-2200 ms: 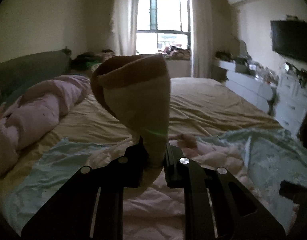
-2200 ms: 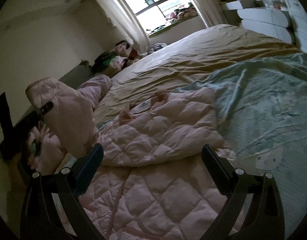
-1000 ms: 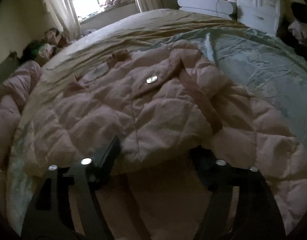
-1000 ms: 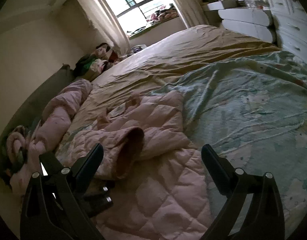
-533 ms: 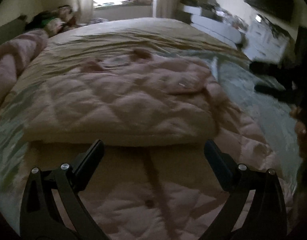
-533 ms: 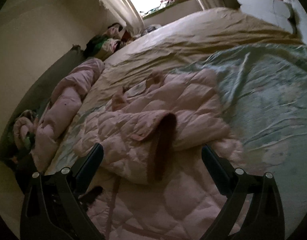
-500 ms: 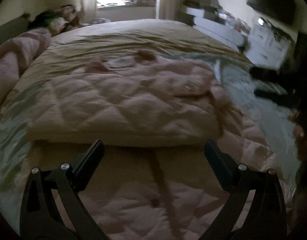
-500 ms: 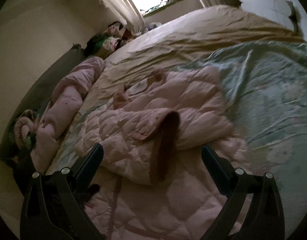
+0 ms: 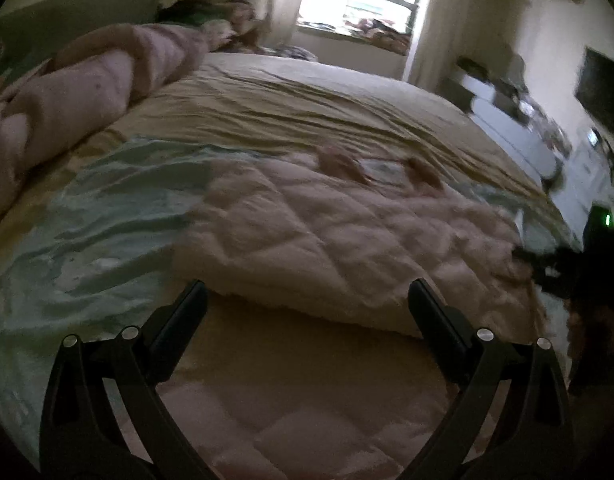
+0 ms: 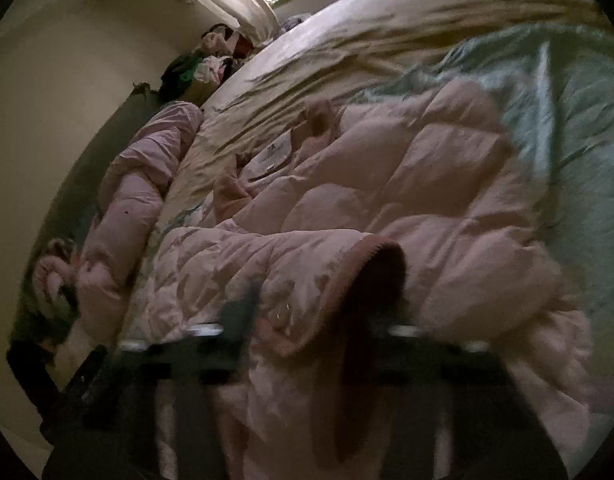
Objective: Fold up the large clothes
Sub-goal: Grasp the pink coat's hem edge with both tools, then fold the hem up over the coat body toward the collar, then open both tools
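Left wrist view shows my left gripper (image 9: 305,300) with its jaws spread wide, nothing between them, poised above the pink quilted jacket (image 9: 339,232) lying on the bed (image 9: 307,96). One side of the jacket is folded over its body, the folded edge just ahead of the jaws. It rests on a pale green sheet (image 9: 87,240) over tan bedding, with a rolled pink duvet (image 9: 87,88) along the left. My right gripper (image 9: 547,264) appears at the far right edge, at the jacket's side. Right wrist view is blurred: my right gripper (image 10: 307,332) has just been closing its jaws, with the sleeve cuff (image 10: 367,272) between them; I cannot tell whether the pads press on it yet.
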Available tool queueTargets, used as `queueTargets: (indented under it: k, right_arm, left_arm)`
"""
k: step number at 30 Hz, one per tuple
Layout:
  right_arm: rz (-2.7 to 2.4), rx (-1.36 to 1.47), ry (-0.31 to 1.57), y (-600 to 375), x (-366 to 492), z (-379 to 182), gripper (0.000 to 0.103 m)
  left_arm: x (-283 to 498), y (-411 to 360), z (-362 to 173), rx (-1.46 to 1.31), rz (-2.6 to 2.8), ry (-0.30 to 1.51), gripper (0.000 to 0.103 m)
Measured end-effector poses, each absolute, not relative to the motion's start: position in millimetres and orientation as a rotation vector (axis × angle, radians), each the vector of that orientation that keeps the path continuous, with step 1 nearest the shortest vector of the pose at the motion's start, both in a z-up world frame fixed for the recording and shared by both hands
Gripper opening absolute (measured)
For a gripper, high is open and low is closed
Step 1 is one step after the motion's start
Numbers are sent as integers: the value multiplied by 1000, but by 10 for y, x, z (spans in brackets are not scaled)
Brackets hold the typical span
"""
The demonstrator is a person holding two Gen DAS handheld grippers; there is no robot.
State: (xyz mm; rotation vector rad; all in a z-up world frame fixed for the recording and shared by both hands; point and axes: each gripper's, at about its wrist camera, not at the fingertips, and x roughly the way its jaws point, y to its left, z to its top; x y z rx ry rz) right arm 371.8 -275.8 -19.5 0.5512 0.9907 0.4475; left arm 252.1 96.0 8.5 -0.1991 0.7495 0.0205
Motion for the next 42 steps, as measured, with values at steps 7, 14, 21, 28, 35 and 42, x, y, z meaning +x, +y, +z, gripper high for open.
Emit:
queueTargets:
  k: [7, 14, 21, 28, 35, 42]
  right_arm:
    - [537, 337, 784, -2564, 3741, 464, 9]
    - [442, 73, 693, -2419, 3974, 925, 9]
    - [314, 83, 775, -2532, 4307, 603, 8]
    - [233, 93, 825, -2479, 4380, 281, 8]
    - [89, 94, 814, -2583, 4156, 332, 47]
    - [256, -3, 756, -2065, 3891, 499, 53]
  left_arm:
    - [2750, 1170, 215, -276, 55, 716, 94]
    - [3062, 1086, 225, -268, 60, 691, 94]
    - [3248, 1122, -34, -281, 2, 724, 94]
    - [3326, 1107, -274, -263, -58, 760, 94]
    - [3423, 1080, -365, -223, -77, 768, 76]
    - [3568, 987, -626, -117, -93, 886, 50]
